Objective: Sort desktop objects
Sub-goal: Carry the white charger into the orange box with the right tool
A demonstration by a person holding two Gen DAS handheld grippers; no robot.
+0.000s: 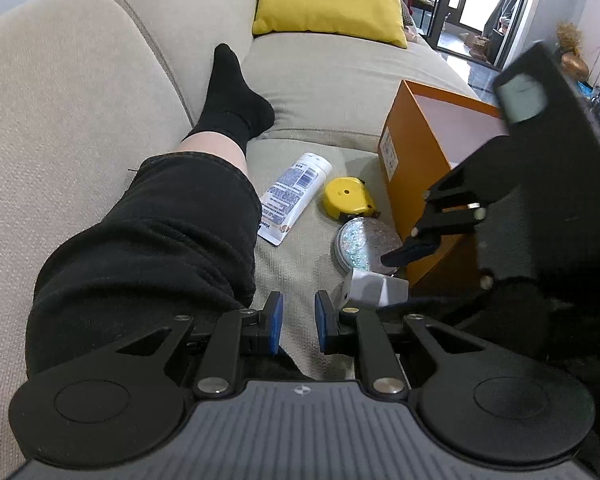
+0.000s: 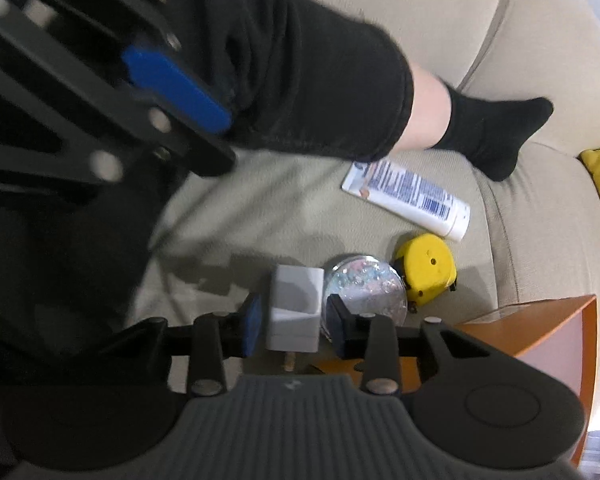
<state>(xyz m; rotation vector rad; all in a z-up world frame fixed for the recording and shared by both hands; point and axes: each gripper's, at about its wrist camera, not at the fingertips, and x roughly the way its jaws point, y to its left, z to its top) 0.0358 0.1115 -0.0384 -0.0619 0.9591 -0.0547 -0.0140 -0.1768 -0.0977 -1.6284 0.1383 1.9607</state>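
Charger (image 2: pixel 294 310) lies between your right gripper's (image 2: pixel 294 330) blue pads, jaws narrow but not yet touching it, long axis running along the fingers. Box (image 2: pixel 540 332) sits just right. Left gripper (image 1: pixel 298 322), narrow and empty, hangs farther off.

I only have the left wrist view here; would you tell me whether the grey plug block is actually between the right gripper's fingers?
Observer: Yes. In the right wrist view the grey plug block sits between the two fingers of the right gripper, and a thin gap seems to remain on each side.
Operator: Thank you. Is the glitter disc in the way of that grasp?
Observer: Possibly. The glitter disc lies right beside the block, and one finger overlaps the disc's near edge in that view.
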